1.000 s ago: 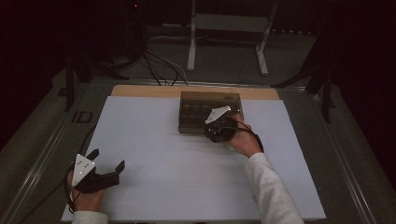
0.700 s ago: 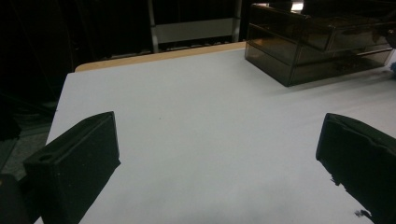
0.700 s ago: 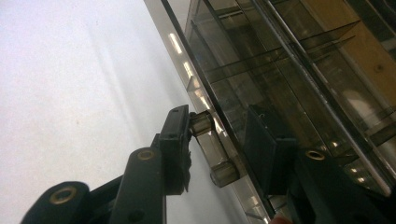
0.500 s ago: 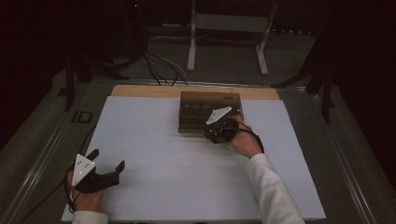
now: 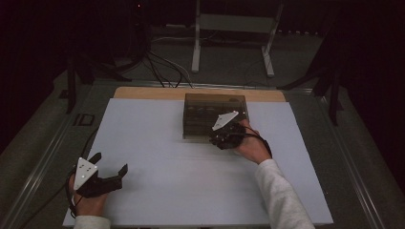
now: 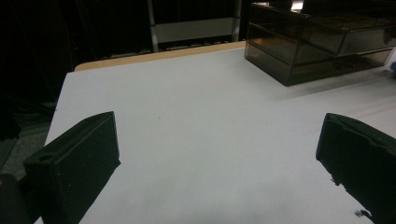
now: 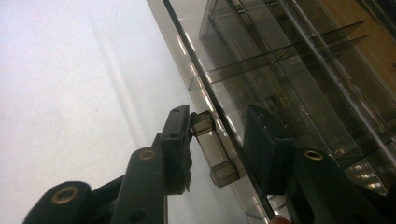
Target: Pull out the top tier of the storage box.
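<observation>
- Smoky brown see-through plastic drawer box (image 5: 214, 114), with a clear grey-tinted handle (image 7: 215, 149).
- Plain white table sheet (image 5: 191, 181); pale wooden edge strip (image 5: 143, 92).
- Black left gripper (image 5: 107, 169) with a white three-cornered plate.
- White sleeve (image 5: 282, 200).

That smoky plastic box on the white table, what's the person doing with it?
A person holds a two-jaw gripper in each hand. The right gripper is at the front of the smoky plastic drawer box, its jaws set around a small clear handle on a drawer front: one jaw touches the handle, the other sits on the far side of the panel. Whether it is squeezing tight is hard to tell. The left gripper waits with open jaws over the white table, well away from the box.
</observation>
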The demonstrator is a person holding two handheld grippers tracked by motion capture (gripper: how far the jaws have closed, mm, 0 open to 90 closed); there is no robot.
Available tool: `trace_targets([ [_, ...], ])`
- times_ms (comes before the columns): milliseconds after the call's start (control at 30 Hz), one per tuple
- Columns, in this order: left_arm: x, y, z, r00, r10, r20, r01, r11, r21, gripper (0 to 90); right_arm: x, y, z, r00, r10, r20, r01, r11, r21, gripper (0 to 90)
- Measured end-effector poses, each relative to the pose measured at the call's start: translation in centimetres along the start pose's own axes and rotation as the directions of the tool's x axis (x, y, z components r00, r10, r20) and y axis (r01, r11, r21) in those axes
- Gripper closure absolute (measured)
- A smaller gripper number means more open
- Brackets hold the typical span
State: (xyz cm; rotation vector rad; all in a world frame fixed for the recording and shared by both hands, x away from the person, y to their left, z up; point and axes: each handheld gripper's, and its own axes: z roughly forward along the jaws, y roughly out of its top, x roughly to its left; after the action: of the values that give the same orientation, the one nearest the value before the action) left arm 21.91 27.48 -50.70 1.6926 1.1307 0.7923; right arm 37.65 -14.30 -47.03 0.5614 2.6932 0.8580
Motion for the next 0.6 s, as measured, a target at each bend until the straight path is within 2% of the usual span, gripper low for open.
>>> trace_targets([
  [600, 0.0, -0.01, -0.02, 1.0, -0.001, 0.001, 0.001, 1.0, -0.002, 0.6, 1.0, -0.49, -0.59, 0.9988, -0.028, -0.04, 0.028, 1.0, 0.008, 63.7],
])
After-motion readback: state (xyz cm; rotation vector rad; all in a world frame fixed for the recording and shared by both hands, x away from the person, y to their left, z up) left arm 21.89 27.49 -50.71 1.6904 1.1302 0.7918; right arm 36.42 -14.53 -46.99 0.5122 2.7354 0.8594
